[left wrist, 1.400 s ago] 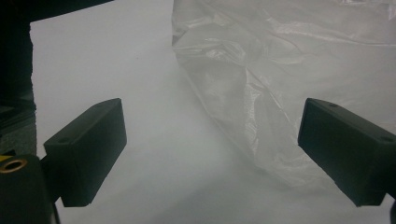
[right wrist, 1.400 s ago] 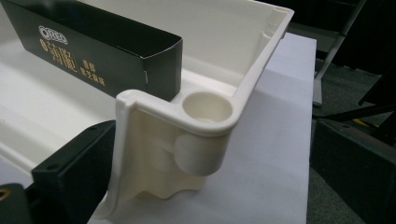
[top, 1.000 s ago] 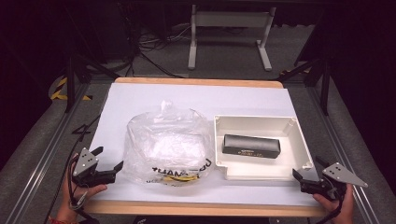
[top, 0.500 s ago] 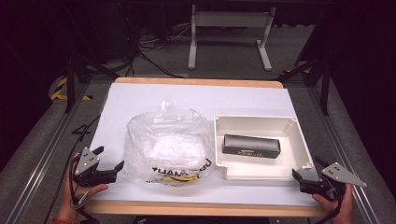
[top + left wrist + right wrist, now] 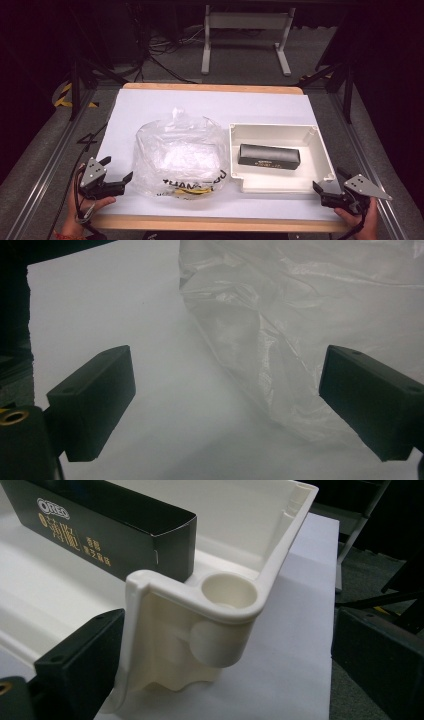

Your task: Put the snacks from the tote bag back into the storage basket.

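A crumpled clear plastic bag (image 5: 180, 155) with black print and something yellow near its front lies on the white table sheet (image 5: 220, 107). To its right stands a white tray (image 5: 275, 186) holding a long black box (image 5: 269, 156). My left gripper (image 5: 118, 168) is open at the bag's front left corner, just short of it. In the left gripper view the bag (image 5: 300, 315) lies ahead between the spread fingers (image 5: 95, 400). My right gripper (image 5: 327, 180) is open at the tray's front right corner. In the right gripper view that tray corner (image 5: 220, 605) sits between the jaws, with the black box (image 5: 100, 525) behind it.
A wooden table edge (image 5: 215, 222) runs along the front under the sheet. Metal rails (image 5: 50, 165) flank both sides. A grey stand's legs (image 5: 245, 45) rise on the floor beyond the table's far edge.
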Demonstrator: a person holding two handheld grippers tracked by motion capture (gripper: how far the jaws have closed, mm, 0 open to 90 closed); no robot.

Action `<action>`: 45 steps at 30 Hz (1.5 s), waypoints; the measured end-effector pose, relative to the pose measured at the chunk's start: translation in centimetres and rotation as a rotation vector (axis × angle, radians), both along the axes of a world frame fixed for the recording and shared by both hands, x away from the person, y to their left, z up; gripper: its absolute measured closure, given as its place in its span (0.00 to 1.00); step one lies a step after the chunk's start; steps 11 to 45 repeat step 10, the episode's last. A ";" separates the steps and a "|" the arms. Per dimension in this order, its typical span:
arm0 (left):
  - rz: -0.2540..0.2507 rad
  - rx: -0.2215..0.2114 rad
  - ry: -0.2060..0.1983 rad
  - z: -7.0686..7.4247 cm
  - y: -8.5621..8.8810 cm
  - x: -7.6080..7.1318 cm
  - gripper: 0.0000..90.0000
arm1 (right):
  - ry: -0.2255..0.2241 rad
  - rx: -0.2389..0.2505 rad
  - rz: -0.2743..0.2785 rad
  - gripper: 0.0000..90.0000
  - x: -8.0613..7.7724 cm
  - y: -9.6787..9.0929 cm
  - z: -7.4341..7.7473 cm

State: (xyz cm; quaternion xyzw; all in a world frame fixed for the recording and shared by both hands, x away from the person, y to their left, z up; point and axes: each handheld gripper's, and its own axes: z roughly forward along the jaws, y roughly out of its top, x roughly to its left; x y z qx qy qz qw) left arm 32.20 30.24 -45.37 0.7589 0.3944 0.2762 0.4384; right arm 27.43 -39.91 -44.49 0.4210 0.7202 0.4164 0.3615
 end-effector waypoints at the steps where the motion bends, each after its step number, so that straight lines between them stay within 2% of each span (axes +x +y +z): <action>1: 0.000 0.000 -0.001 0.0 0.0 0.0 0.10 | 0.000 0.001 -0.001 0.04 0.0 0.0 0.0; 45: 0.001 -0.003 0.005 0.0 0.0 0.2 0.10 | -0.002 0.000 -0.007 0.04 -0.1 0.0 0.0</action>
